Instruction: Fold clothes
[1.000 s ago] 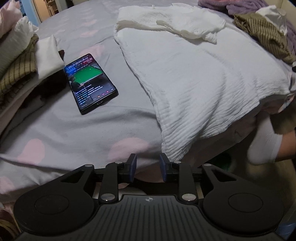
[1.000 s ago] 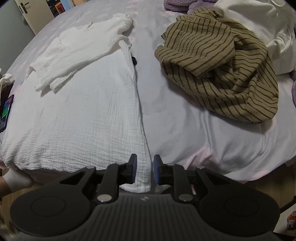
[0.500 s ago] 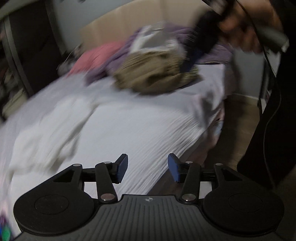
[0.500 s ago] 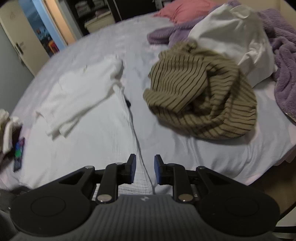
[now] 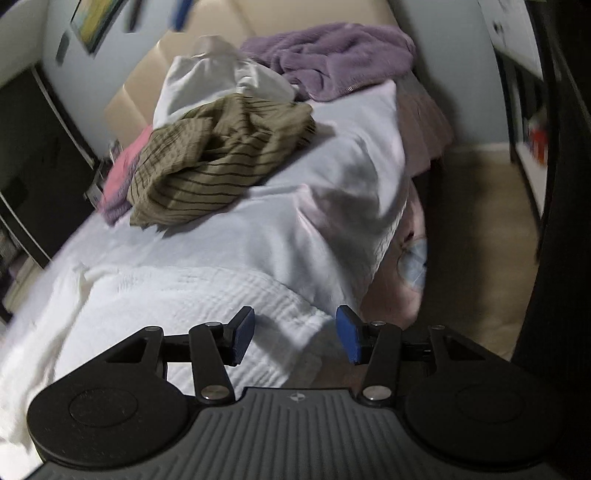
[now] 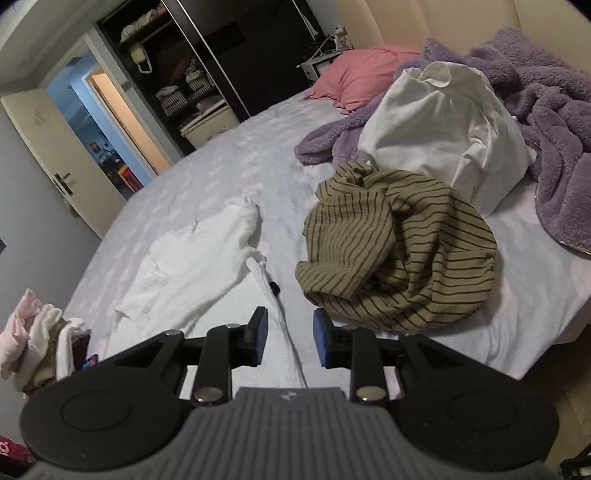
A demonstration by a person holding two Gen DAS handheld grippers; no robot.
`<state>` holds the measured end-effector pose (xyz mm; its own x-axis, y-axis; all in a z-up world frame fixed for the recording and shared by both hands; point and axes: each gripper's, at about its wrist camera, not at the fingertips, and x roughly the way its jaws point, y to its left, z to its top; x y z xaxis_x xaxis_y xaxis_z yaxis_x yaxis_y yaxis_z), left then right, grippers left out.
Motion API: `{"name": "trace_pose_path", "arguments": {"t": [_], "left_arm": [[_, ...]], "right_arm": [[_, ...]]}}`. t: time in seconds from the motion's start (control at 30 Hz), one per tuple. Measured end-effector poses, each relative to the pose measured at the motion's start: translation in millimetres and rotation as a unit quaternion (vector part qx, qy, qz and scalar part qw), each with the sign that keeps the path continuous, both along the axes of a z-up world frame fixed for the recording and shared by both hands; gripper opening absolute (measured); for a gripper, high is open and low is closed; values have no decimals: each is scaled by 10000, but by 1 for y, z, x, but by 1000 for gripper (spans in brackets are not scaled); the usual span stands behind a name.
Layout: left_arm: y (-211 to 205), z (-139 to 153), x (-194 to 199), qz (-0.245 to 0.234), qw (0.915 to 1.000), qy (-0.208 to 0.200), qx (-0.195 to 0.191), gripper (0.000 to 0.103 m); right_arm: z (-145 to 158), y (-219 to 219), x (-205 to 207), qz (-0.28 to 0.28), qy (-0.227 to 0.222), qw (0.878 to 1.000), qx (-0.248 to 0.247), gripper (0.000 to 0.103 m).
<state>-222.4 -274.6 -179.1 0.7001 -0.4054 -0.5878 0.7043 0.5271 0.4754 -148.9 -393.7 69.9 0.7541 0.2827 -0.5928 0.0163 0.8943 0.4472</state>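
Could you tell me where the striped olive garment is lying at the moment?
The striped olive garment lies crumpled on the bed, right of the white textured garment, just in front of a white bundle.

Left wrist view is motion-smeared: the wall picture (image 5: 98,20) at top left and the shelf items (image 5: 535,136) at right can't be made out, and the pale blue object (image 5: 415,264) under the bed's near edge is unidentifiable. White crinkled garment (image 5: 155,310) runs off the left picture edge, its near hem hidden behind the left gripper body. In the right wrist view that garment (image 6: 199,266) passes under the gripper body, the folded pile (image 6: 40,336) at the bed's left edge half covers a phone (image 6: 90,362), and the small black item (image 6: 274,285) beside the garment is too small to name.
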Motion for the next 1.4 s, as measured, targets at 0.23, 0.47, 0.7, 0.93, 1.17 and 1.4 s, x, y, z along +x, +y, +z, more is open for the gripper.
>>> {"name": "trace_pose_path", "arguments": {"t": [0.23, 0.47, 0.7, 0.93, 1.17, 1.4], "left_arm": [[-8, -22, -4, 39, 9966, -780, 257, 33], [29, 16, 9, 320, 9966, -217, -722, 6], [79, 63, 9, 761, 9854, 57, -1523, 6], [128, 102, 11, 1236, 9674, 229, -2197, 6], [169, 129, 14, 1566, 9480, 404, -2742, 6], [194, 126, 16, 1560, 9392, 590, -3001, 6]], "right_arm": [[4, -1, -4, 173, -86, 9997, 164, 32], [4, 2, -5, 176, -115, 9997, 158, 32], [0, 7, -2, 160, -58, 9998, 38, 32], [5, 24, 9, 290, 35, 9995, -143, 32], [21, 69, 60, 795, 1, 9947, -657, 32], [13, 113, 176, 1174, 361, 9898, -726, 39]]}}
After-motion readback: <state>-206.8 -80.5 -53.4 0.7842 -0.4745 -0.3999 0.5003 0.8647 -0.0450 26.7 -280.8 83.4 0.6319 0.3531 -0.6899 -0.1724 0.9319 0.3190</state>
